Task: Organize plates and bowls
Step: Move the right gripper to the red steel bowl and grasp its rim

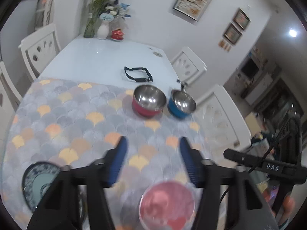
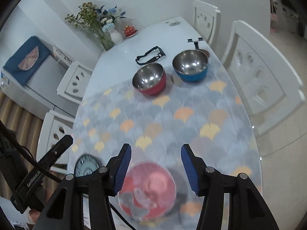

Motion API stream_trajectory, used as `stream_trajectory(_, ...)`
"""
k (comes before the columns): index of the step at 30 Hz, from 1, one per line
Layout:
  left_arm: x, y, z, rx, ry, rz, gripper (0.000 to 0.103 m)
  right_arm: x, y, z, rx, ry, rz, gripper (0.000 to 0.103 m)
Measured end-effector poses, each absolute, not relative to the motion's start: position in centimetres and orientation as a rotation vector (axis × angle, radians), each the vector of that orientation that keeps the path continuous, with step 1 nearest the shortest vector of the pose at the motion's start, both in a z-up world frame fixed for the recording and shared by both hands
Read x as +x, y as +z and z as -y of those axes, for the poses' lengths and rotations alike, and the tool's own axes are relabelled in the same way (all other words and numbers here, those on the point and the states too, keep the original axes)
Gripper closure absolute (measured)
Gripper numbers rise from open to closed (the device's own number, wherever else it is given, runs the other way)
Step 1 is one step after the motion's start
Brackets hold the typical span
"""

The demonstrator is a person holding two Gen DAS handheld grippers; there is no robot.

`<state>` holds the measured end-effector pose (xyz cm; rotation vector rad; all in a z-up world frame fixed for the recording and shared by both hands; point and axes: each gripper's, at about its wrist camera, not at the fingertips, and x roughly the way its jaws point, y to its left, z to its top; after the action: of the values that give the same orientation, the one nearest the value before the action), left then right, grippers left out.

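Note:
A red steel bowl (image 1: 148, 101) (image 2: 149, 79) and a blue steel bowl (image 1: 181, 103) (image 2: 190, 66) stand side by side on the far part of the patterned mat. A red plate (image 1: 167, 203) (image 2: 147, 189) lies on the mat's near edge. A blue patterned plate (image 1: 38, 184) (image 2: 87, 164) lies to its left. My left gripper (image 1: 153, 149) is open and empty above the mat, over the red plate. My right gripper (image 2: 156, 157) is open and empty, just above the red plate.
A patterned mat (image 1: 76, 118) (image 2: 191, 118) covers the near half of the white table (image 1: 107, 57). A black frame-like object (image 1: 138, 73) (image 2: 150, 55) lies behind the bowls. Vases of flowers (image 1: 103, 17) and a small red jar (image 1: 117, 34) stand at the far end. White chairs (image 2: 264, 76) surround the table.

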<state>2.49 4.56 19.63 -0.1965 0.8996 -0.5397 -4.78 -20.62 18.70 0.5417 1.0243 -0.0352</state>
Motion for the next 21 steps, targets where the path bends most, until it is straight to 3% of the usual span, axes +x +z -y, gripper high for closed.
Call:
stream_trajectory(11,16.5,13.7,-0.8,-0.274,-0.500,-1.042,0.043,8.8,12.6,23.7,0.572,-0.012,-1.103,0.051)
stream_trajectory(16,20.8,10.2,1.6,-0.285,-0.507,-1.127,0.059,13.8,9.4,24.5,0.588,-0.008,-1.147,0.051)
stream_trajectory(21,23.2,7.6,3.2,-0.291,-0.508,-1.181,0.061,16.7,7.1,24.8,0.590,-0.002,-1.171,0.051)
